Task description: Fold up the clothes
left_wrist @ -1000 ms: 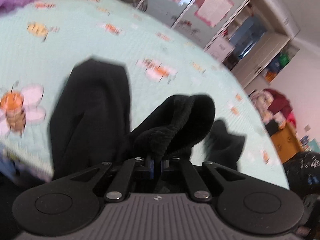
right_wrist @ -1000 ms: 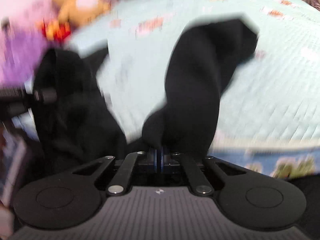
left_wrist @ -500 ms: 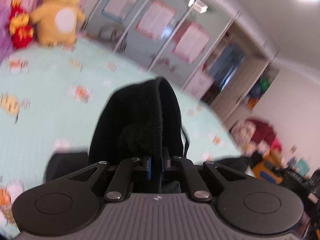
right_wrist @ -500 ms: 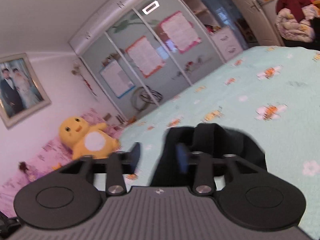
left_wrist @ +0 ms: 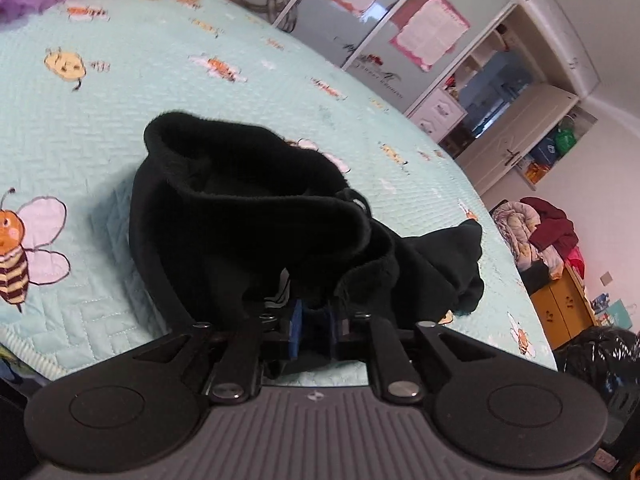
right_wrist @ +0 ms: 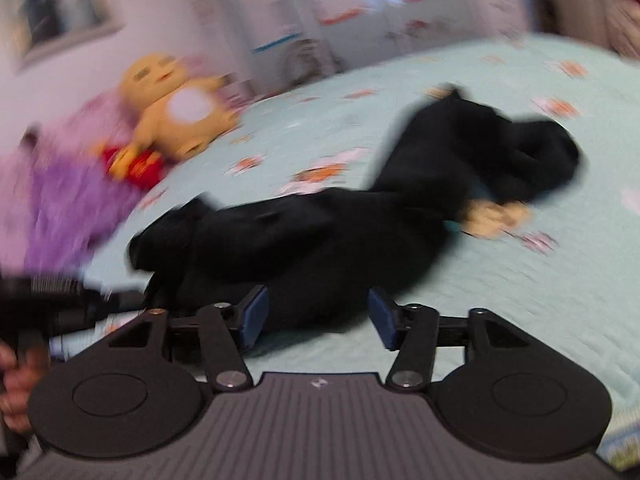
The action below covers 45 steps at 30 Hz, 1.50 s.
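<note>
One black garment (left_wrist: pixel 256 216) lies rumpled on the mint-green bedspread (left_wrist: pixel 120 128), close to its near edge, with a ribbed band curling up at the far side and a loose end trailing toward the bedspread's right edge. The left gripper (left_wrist: pixel 314 330) has its jaws only a little apart, having just been opening, and a fold of the black cloth sits between the blue pads; whether they still pinch it is hard to say, though they look to be pressing on it. The right gripper (right_wrist: pixel 316 316) stands wide, its jaws just having been opening, with nothing clamped; the garment lies just beyond them. That view is smeared by motion. Bee prints (left_wrist: pixel 24 248) dot the bedspread. At its far left corner sit one yellow plush toy (right_wrist: pixel 176 108), one red toy (right_wrist: pixel 136 164) and something purple (right_wrist: pixel 76 196). Pink-framed sheets (left_wrist: pixel 430 32) hang on the cupboard doors; their writing cannot be read.
</note>
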Available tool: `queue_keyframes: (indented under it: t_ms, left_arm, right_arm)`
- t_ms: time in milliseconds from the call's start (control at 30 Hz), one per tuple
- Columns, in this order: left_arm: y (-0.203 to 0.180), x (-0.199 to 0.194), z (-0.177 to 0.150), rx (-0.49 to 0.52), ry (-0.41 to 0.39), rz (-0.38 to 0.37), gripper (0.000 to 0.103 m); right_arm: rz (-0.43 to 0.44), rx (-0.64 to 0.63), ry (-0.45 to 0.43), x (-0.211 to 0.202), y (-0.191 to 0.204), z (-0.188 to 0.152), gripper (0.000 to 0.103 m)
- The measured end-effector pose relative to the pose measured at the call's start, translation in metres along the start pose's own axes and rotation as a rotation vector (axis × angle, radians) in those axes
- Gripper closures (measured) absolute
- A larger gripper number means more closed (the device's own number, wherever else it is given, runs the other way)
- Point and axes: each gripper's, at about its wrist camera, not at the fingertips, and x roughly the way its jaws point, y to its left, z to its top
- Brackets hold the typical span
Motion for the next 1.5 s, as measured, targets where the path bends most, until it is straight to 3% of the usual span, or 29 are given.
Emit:
queue_keyframes:
  t_ms: [167, 300, 433, 467, 500, 600, 833, 933, 1000, 1133, 1267, 1400, 1500]
  left_arm:
    - [0.005, -0.013, -0.019, -0.003, -0.021, -0.005, 0.084]
    - [0.011, -0.020, -0.027, 0.004, -0.037, 0.038, 0.079]
    - [0.017, -0.021, -0.030, -0.005, -0.027, 0.069, 0.077]
    - [0.019, -0.022, -0.030, -0.011, -0.025, 0.076, 0.076]
    - [0.023, -0.023, -0.032, -0.017, -0.024, 0.082, 0.074]
    - [0.029, -0.030, -0.034, -0.031, -0.032, 0.084, 0.074]
    - [0.020, -0.028, -0.032, -0.039, -0.046, 0.017, 0.068]
    - [0.008, -0.013, -0.033, -0.033, -0.007, -0.028, 0.058]
    - [0.001, -0.003, -0.038, -0.030, 0.029, -0.045, 0.056]
    - [-0.008, -0.001, -0.049, 0.004, 0.049, -0.044, 0.056]
    - [-0.008, -0.011, -0.042, 0.047, 0.010, -0.011, 0.056]
    - [-0.005, -0.013, -0.029, 0.085, -0.015, 0.029, 0.052]
    - [0.001, 0.008, -0.030, 0.106, 0.053, 0.064, 0.052]
  right_arm:
    - [0.073, -0.091, 0.000, 0.036, 0.040, 0.012, 0.036]
    - [0.055, -0.051, 0.040, 0.079, 0.055, 0.025, 0.031]
    - [-0.018, 0.084, 0.111, 0.123, 0.050, 0.032, 0.032]
    - [-0.015, 0.117, 0.140, 0.133, 0.046, 0.030, 0.038]
    - [-0.003, 0.147, 0.170, 0.141, 0.042, 0.027, 0.055]
    - [0.003, 0.182, 0.149, 0.127, 0.030, 0.016, 0.068]
    - [-0.030, 0.203, 0.016, 0.033, -0.016, -0.010, 0.071]
    - [-0.032, 0.220, -0.013, 0.007, -0.029, -0.014, 0.071]
    - [-0.030, 0.230, -0.028, -0.009, -0.036, -0.016, 0.071]
    - [-0.021, 0.227, -0.085, -0.021, -0.028, -0.008, 0.071]
    - [-0.008, 0.126, -0.237, -0.053, -0.012, 0.007, 0.071]
    - [-0.020, 0.140, -0.169, -0.049, -0.019, 0.003, 0.071]
    - [-0.039, 0.169, -0.122, -0.038, -0.025, -0.007, 0.071]
